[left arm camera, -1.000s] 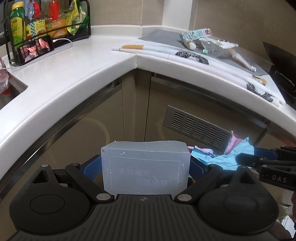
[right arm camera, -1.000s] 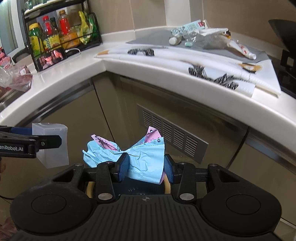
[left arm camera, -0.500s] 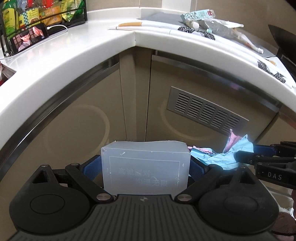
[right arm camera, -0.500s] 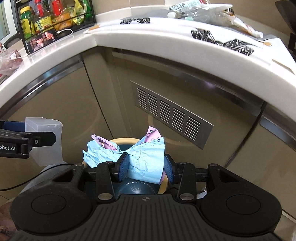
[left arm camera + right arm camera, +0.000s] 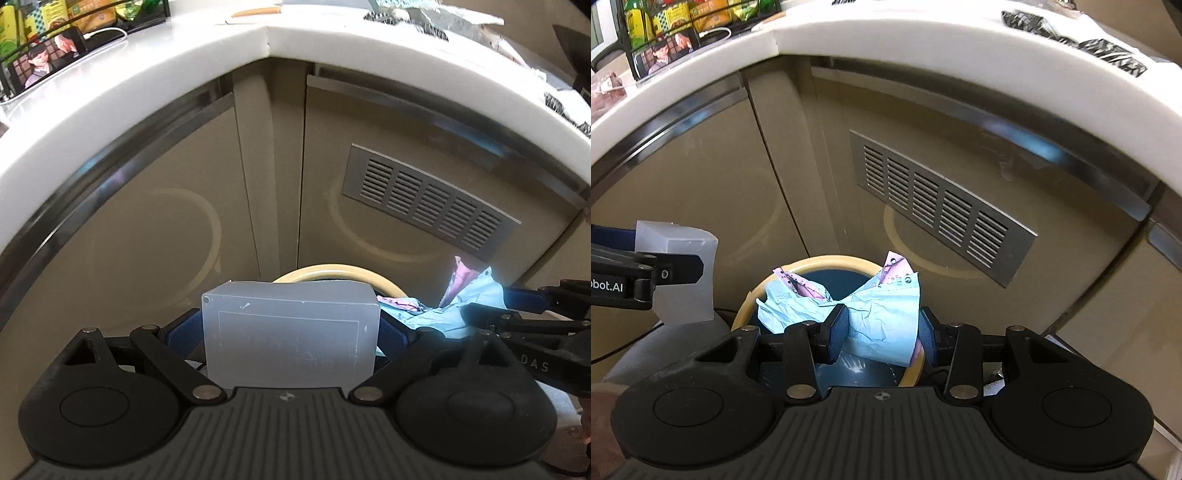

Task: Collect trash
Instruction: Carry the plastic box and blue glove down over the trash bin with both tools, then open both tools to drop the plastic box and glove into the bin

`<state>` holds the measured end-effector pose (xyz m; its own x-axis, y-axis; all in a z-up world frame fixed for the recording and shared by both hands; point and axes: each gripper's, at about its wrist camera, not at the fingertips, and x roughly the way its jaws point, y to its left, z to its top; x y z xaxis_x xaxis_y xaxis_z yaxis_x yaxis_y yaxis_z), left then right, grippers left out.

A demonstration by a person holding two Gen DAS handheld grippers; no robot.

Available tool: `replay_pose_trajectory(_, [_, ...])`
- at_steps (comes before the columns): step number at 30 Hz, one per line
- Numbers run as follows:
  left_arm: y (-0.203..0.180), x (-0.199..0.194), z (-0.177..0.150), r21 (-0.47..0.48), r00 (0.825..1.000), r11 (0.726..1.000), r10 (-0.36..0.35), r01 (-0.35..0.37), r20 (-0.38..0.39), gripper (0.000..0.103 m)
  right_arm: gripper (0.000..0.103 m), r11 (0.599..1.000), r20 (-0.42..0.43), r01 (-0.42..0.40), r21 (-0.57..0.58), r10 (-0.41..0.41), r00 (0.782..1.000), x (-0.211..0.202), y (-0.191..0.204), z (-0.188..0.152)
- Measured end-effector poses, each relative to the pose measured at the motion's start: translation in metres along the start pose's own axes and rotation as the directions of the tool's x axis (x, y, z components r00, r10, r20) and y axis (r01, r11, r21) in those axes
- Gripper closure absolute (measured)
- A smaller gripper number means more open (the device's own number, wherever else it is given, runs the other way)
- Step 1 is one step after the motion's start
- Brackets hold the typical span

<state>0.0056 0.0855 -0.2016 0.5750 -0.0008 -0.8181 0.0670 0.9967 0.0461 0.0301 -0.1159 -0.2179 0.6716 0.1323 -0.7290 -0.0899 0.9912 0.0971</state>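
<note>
Right wrist view puts the right gripper (image 5: 882, 328) almost directly over the waste bin (image 5: 827, 260), a round bin with a cream-yellow rim and a dark blue inside, standing on the floor against the beige corner cabinet (image 5: 701, 177). Its jaws are clenched on a crumpled wad of blue and pink paper (image 5: 882, 314), pinched about the middle so the paper flares out left and right over the opening. The wad's long axis runs left to right across the bin mouth, and most of it lies inside the rim's outline.

Left of it, the left gripper (image 5: 291, 332) grasps a translucent white plastic box (image 5: 291, 339) – a rectangular box held by its two short ends, long axis across the jaws. In the right wrist view this box (image 5: 683, 273) hangs near the bin's left rim but looks to be outside it, over a grey rounded object I cannot identify. From the left wrist view only the far arc of the bin's rim (image 5: 332, 271) shows above the box, so the opening lies ahead and slightly to the right of the left jaws.

My reading – the right hand is the nearer one and could let go where it is, while the left probably needs to shift right and forward first. The metal vent grille (image 5: 938, 206) sits well behind the bin.
</note>
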Motion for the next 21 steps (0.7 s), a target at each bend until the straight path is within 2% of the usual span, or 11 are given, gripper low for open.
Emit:
replay_pose_trajectory(12, [-0.011, 0.060, -0.004, 0.035, 0.992, 0.999, 0.002, 0.002, -0.127, 0.006, 0.059, 0.998, -0.121, 0.008, -0.057, -0.015, 0.993, 0.054, 0.011, 0.002])
replay_pose_trajectory(18, [-0.015, 0.102, -0.012, 0.033, 0.963, 0.999, -0.023, 0.033, -0.267, 0.006, 0.059, 0.996, -0.239, 0.016, -0.088, -0.037, 0.970, 0.091, 0.016, -0.002])
replay_pose_trajectory(21, [-0.015, 0.116, -0.017, 0.037, 0.947, 0.999, -0.018, 0.032, -0.320, 0.006, 0.059, 0.994, -0.263, 0.027, -0.104, -0.053, 0.963, 0.101, 0.016, -0.003])
